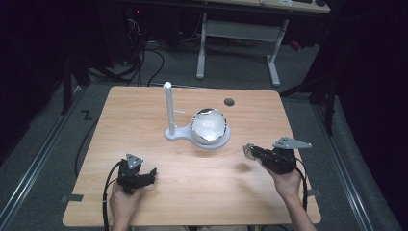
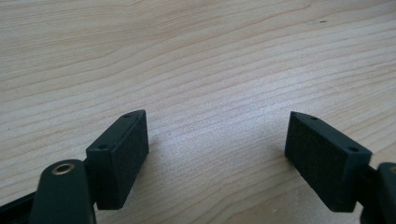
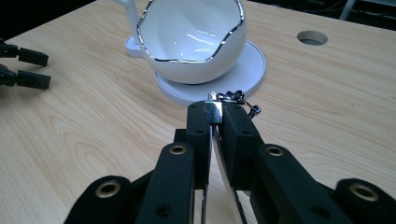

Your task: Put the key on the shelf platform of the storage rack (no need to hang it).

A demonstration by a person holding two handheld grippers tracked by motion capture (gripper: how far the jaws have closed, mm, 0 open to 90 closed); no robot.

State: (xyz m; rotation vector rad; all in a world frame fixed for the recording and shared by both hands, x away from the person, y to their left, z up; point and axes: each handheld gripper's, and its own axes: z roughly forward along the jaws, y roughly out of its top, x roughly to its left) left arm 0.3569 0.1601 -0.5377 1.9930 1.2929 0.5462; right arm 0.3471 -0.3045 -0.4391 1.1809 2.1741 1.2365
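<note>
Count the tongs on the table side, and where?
2: left tongs low at the near-left of the table, open; right tongs near-right, shut on a small metal chain piece.

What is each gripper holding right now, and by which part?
The right gripper pinches a silvery chain piece by its metal end; the left gripper is open, holding nothing.

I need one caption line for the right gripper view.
Right tongs shut on a metal chain, before the white bowl on its stand.

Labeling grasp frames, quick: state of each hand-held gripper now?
Left hand-held gripper: open, nothing between its jaws.
Right hand-held gripper: shut on a small metal chain piece.
</note>
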